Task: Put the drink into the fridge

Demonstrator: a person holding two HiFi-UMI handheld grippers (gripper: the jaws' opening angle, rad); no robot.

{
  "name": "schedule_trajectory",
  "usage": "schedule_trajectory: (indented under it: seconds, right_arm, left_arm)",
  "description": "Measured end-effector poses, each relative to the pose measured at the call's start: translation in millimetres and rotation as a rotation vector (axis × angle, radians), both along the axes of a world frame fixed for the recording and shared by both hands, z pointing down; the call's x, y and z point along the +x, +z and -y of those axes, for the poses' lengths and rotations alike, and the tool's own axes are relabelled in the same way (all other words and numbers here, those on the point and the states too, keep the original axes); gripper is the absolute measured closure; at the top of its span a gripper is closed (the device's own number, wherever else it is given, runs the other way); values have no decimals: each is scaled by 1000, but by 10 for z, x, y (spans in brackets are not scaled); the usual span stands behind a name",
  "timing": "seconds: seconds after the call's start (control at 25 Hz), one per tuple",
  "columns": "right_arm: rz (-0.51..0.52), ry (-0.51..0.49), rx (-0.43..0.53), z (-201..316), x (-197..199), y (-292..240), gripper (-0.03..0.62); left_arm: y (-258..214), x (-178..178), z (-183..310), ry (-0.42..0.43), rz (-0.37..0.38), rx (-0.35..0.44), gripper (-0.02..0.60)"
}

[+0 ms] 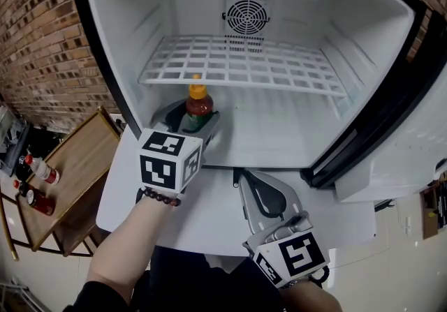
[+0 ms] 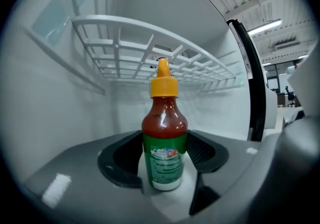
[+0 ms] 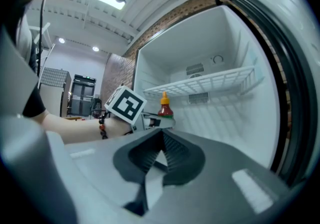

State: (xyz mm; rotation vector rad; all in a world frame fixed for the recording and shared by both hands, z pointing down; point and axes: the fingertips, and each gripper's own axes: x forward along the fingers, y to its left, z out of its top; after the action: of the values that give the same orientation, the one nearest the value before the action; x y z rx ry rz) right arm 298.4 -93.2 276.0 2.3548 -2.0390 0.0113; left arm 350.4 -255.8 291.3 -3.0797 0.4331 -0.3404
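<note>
The drink is a small bottle of red liquid with a green label and an orange cap. It stands upright between the jaws of my left gripper, which is shut on its label. Bottle and left gripper are inside the open fridge, low at the front left, under the white wire shelf. My right gripper hangs outside, just below the fridge's front edge, its jaws shut with nothing in them. In the right gripper view the right gripper points at the fridge, with the bottle beyond it.
The fridge door stands open at the right. The fridge sits on a white top. A wooden rack with a few sauce bottles stands at the lower left, against a brick wall.
</note>
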Motion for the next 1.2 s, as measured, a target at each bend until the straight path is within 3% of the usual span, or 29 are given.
schedule_trajectory:
  seconds: [0.76,1.2]
  right_arm:
    - [13,-8,-20,-45,44,53,594]
    - [6,-20,-15,-295,-237,-1,594]
  left_arm:
    - [134,83,22,0,19,-31,286]
    - [93,-301,-355,0,-7,-55,276]
